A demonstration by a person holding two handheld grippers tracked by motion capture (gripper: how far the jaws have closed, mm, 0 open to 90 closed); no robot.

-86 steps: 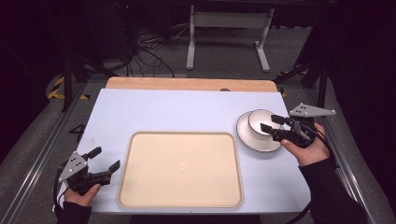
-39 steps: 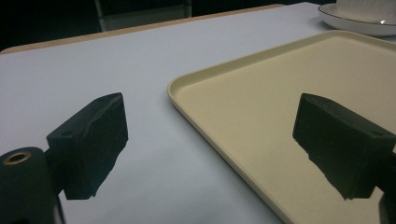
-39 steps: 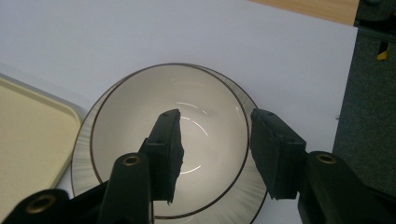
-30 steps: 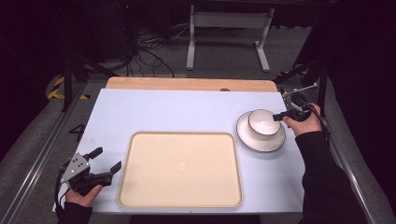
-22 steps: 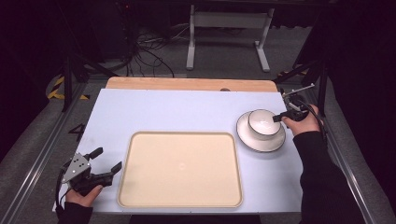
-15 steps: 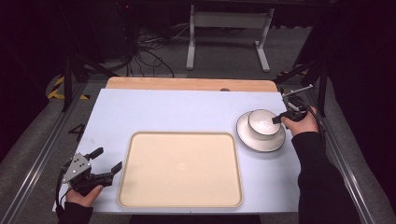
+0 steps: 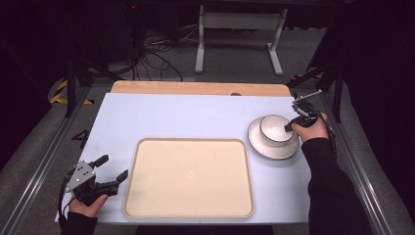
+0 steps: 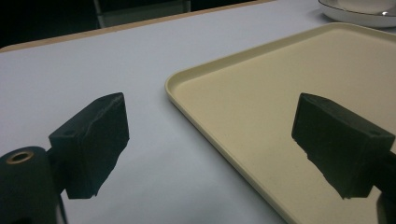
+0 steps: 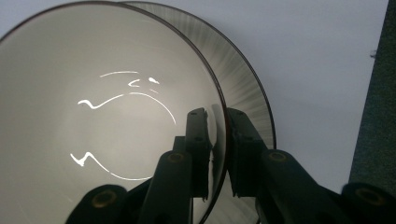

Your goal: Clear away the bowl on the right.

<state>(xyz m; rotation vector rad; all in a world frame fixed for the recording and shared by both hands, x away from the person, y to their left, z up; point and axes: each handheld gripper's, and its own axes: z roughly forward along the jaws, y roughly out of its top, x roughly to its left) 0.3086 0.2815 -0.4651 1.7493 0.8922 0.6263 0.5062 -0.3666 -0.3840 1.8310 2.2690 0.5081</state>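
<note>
Bowl [image 7: 275, 129] sits on its saucer [image 7: 272, 148] at the tabletop's three o'clock, my right gripper [image 9: 218, 140] fingers clenched on its rim, left gripper [image 7: 105, 172] released; next, I judge, a steady lift.

- A tray [image 7: 188, 178] lies at the near centre of the table [image 7: 171, 117], with bare tabletop on its far side.
- A bowl [image 7: 274, 130] sits on a plate [image 7: 272, 148] to the right of the tray, just beyond its far right corner and apart from it.
- The right gripper [image 7: 290, 126] is at the bowl's right side, its 2 jaws closed on the bowl's rim [image 9: 219, 140], 1 inside and 1 outside.
- The left gripper [image 7: 113, 171] rests at the table's near left corner, just left of the tray, its 2 jaws spread wide across the tray's near left edge [image 8: 224, 135].
</note>
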